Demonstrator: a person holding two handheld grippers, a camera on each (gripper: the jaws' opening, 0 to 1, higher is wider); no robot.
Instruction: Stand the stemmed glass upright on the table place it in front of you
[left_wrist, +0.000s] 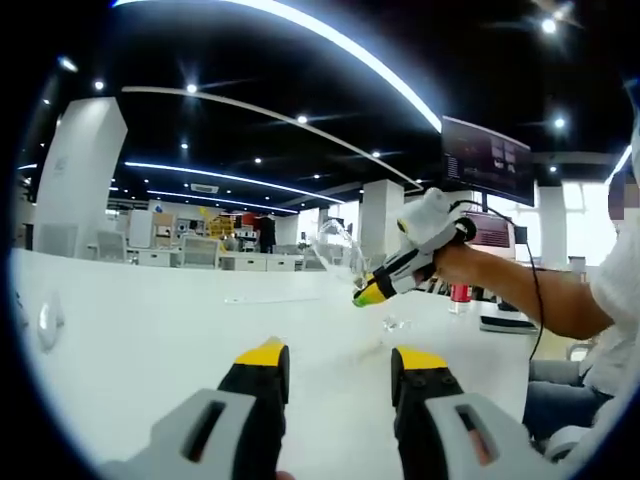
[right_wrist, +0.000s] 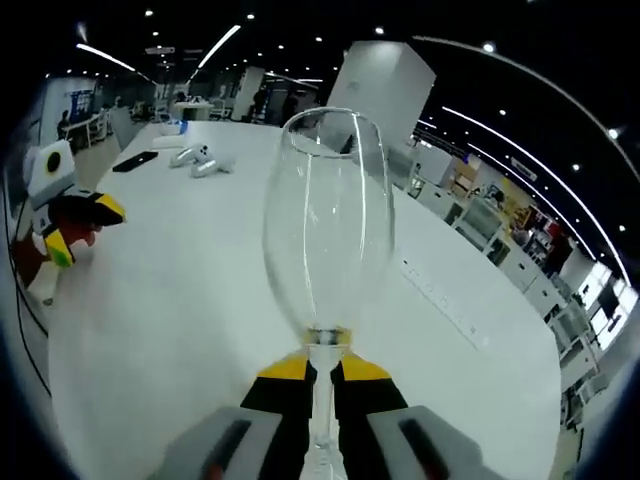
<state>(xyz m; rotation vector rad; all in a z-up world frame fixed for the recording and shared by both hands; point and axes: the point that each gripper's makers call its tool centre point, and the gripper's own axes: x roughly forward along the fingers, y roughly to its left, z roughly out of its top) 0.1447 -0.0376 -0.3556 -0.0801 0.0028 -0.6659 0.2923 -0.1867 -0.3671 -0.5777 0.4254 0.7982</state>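
Right tool (right_wrist: 318, 370): its black, yellow-tipped jaws are closed on the stem of the stemmed glass (right_wrist: 328, 225), pinching it just under the bowl.
Right tool from the left gripper view (left_wrist: 372, 291): held in a person's hand (left_wrist: 455, 262), ahead and to the right of the left tool, above the bench.
Left tool (left_wrist: 338, 362): jaws spread wide with bare bench between them, holding nothing.
Left tool from the right gripper view (right_wrist: 78, 228): far to the left of the right tool, yellow tips apart.
Stemmed glass: clear and empty; its bowl rises straight ahead of the right tool's jaws, the stem running down between them. In the left gripper view the glass (left_wrist: 345, 258) leans, bowl up and to the left of the right tool, foot lower and close to the bench; whether the foot touches I cannot tell.
Bench (right_wrist: 180, 320): white, long, running away beyond both tools.
Beyond the glass, left: a dark flat object (right_wrist: 134, 161) and small white items (right_wrist: 200, 160) lying on the bench.
Right of the left tool: a monitor (left_wrist: 487, 161) standing past the person's arm.
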